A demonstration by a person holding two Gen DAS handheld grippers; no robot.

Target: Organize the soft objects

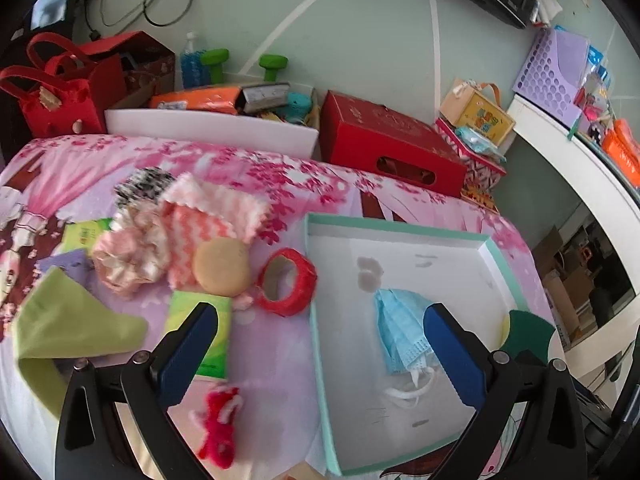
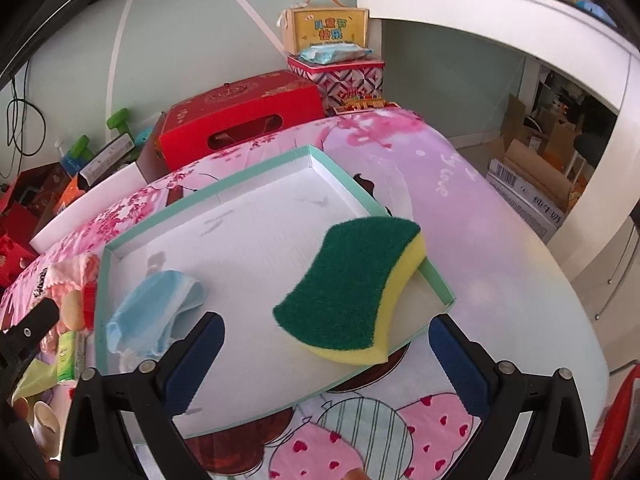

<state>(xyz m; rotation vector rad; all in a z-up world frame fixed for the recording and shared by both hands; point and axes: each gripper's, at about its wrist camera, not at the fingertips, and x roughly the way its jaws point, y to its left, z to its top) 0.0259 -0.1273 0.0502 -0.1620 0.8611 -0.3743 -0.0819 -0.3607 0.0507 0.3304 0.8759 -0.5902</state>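
The left gripper (image 1: pixel 320 344) is hanging with its jaws spread wide and nothing pinched between them, its blue pads straddling the near-left wall of the shallow box (image 1: pixel 400 229) with the teal rim. Just ahead of it, toward one o'clock, a crumpled blue face mask (image 1: pixel 396 328) is lying on the box's white floor, its ear loops trailing toward the camera. At eleven o'clock, outside the box on the pink floral cloth (image 1: pixel 280 360), a red tape roll (image 1: pixel 286 282), a round tan puff (image 1: pixel 221 267), a pink-and-white striped cloth (image 1: pixel 212 216) and a green cloth (image 1: pixel 72 320) are lying in a loose heap, with a red fuzzy toy (image 1: pixel 220 420) at seven o'clock. The right gripper (image 2: pixel 326 354) is likewise standing spread and empty, and at twelve o'clock before it a green-and-yellow sponge (image 2: pixel 352 288) is resting on the box's right wall, tilted, partly overhanging the rim
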